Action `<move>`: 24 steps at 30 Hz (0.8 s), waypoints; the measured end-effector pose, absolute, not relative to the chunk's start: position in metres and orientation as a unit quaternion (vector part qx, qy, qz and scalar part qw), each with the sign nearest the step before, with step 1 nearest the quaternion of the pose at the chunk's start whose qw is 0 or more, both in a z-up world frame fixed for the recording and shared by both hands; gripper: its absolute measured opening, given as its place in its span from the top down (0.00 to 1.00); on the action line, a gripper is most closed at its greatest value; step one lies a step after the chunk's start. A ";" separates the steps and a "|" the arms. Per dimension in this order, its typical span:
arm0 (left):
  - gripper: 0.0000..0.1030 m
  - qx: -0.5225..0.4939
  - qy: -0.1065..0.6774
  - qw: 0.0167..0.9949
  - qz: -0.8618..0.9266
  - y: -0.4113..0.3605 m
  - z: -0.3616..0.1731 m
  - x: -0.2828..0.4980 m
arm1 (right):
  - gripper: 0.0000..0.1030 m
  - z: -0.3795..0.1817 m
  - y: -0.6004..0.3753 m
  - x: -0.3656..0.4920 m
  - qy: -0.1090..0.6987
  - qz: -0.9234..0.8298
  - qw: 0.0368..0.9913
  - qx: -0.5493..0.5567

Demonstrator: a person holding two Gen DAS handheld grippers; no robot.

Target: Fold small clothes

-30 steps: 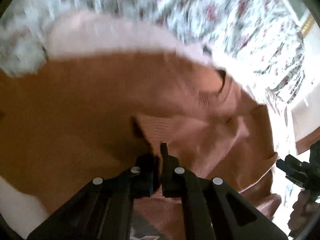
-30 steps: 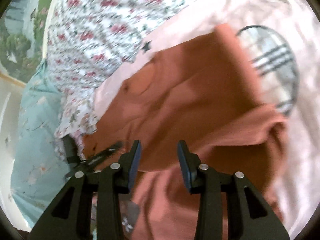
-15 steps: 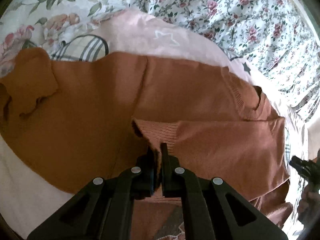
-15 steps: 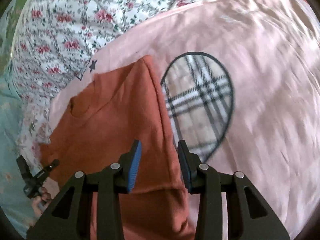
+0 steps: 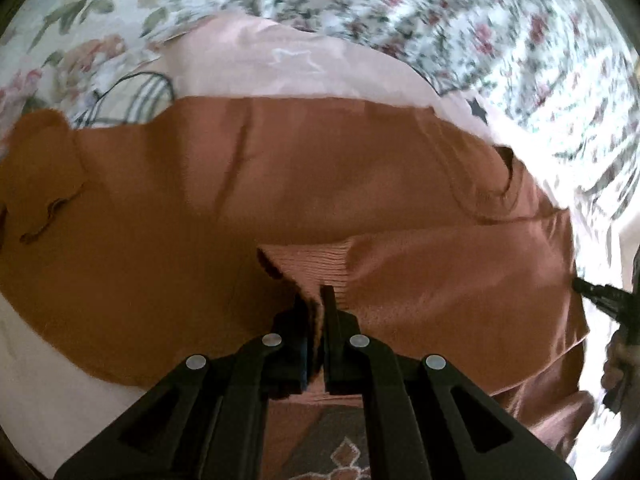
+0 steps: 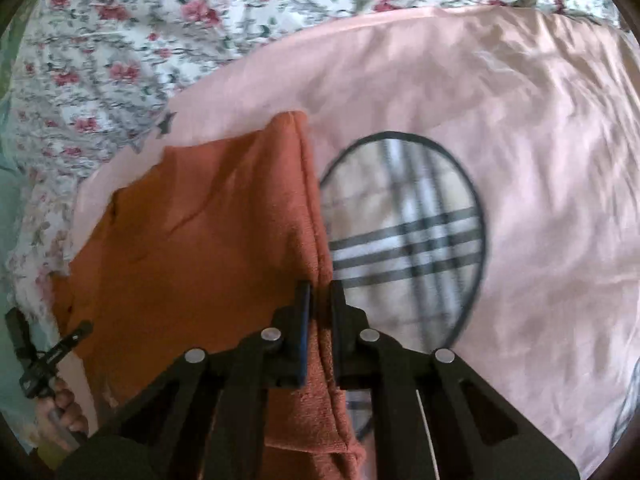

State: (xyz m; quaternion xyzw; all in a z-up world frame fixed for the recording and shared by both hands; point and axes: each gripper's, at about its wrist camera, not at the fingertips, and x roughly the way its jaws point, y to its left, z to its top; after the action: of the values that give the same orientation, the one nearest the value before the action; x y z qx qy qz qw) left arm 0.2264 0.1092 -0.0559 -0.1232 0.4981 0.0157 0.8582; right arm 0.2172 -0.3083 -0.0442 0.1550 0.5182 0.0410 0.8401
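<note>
A rust-orange knit sweater (image 5: 280,184) lies spread over a pink cloth (image 5: 256,56) on the bed. My left gripper (image 5: 314,300) is shut on the sweater's ribbed sleeve cuff (image 5: 312,260), which is folded across the body. In the right wrist view the same sweater (image 6: 192,232) fills the left half, and my right gripper (image 6: 320,292) has closed on its right-hand edge (image 6: 310,216), the pads pinching the fabric. The other gripper (image 6: 48,356) shows at lower left, held by a hand.
The pink cloth (image 6: 520,128) carries a plaid oval patch (image 6: 404,236) just right of the sweater edge. A floral bedspread (image 6: 140,32) covers the bed beyond. The right gripper's tip (image 5: 596,292) shows at the right edge of the left wrist view.
My right gripper, open half a second ago over the sweater's edge, has closed on it. The left gripper keeps the cuff and has shifted slightly; the sweater lies flatter than a second ago.
</note>
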 end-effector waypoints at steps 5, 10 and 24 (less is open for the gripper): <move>0.95 -0.120 0.507 0.853 0.023 0.115 -0.070 0.229 | 0.90 -0.055 -0.304 0.219 0.530 0.032 0.835 0.144; 0.87 -0.112 0.510 0.853 0.021 0.124 -0.061 0.211 | 0.79 -0.035 -0.300 0.200 0.523 0.024 0.837 0.159; 0.32 -0.026 0.477 0.858 0.190 0.214 -0.020 0.185 | 0.57 -0.024 -0.203 0.129 0.549 0.148 0.806 0.162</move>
State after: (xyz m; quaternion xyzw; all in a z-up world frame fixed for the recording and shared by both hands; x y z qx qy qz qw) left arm 0.1852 0.2138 -0.0204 -0.0258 0.4765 0.1901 0.8580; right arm 0.1295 -0.2028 -0.0244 0.1617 0.5495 0.1482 0.8062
